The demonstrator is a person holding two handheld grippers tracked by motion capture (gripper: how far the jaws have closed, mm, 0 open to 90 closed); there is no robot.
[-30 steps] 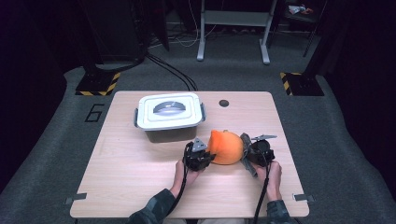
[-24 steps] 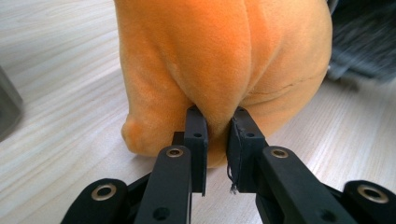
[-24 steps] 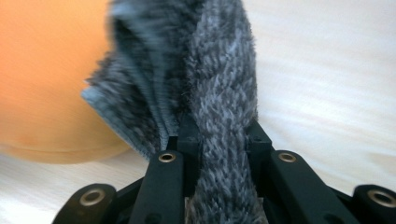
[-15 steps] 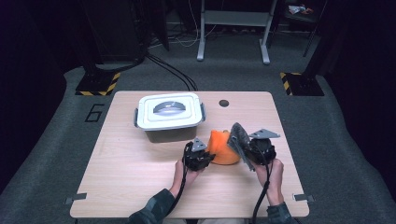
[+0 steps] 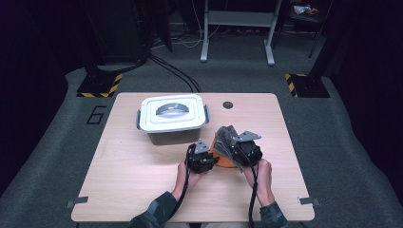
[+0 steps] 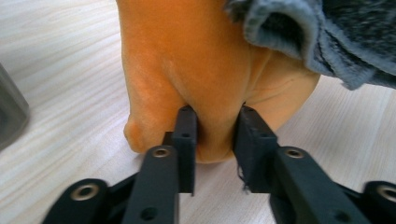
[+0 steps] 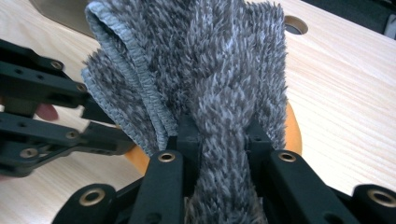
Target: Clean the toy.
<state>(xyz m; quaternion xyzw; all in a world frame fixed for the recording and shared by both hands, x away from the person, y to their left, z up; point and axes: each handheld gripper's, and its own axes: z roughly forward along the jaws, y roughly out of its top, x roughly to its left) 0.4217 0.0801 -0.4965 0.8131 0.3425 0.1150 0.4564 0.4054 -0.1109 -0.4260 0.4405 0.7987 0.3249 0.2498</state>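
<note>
- Left gripper view: we see the left tool [image 6: 214,140] with its two black jaws set on either side of a fold of the orange cloth [image 6: 201,60]. The jaws have just been opening a little, yet the fold sits pinched between the pads, so we read it as grasping the orange cloth.
- The orange cloth rises in a soft mound from the table [image 6: 60,70] just ahead of those jaws, and a hemmed edge of the grey fluffy cloth [image 6: 327,37] hangs over its upper right.
- Right gripper view: the right tool [image 7: 219,135] is clenched on a bunched strip of the grey fluffy cloth [image 7: 210,60], which fans out wide above the jaws. An orange edge [image 7: 292,133] shows behind it, and the left tool's black frame [image 7: 42,116] stands close at the left.
- High view: we see the left tool [image 5: 209,156] and the right tool [image 5: 237,148] side by side near the middle of the table [image 5: 133,175], with the orange cloth [image 5: 222,159] between them and the grey fluffy cloth [image 5: 227,135] lifted above it.
- A person's hands and sleeves come in from the near edge.
- Farther out, a white lidded box [image 5: 172,118] stands on the table behind the left tool, well apart from the cloths, and a small round hole [image 5: 228,105] sits near the far edge.
</note>
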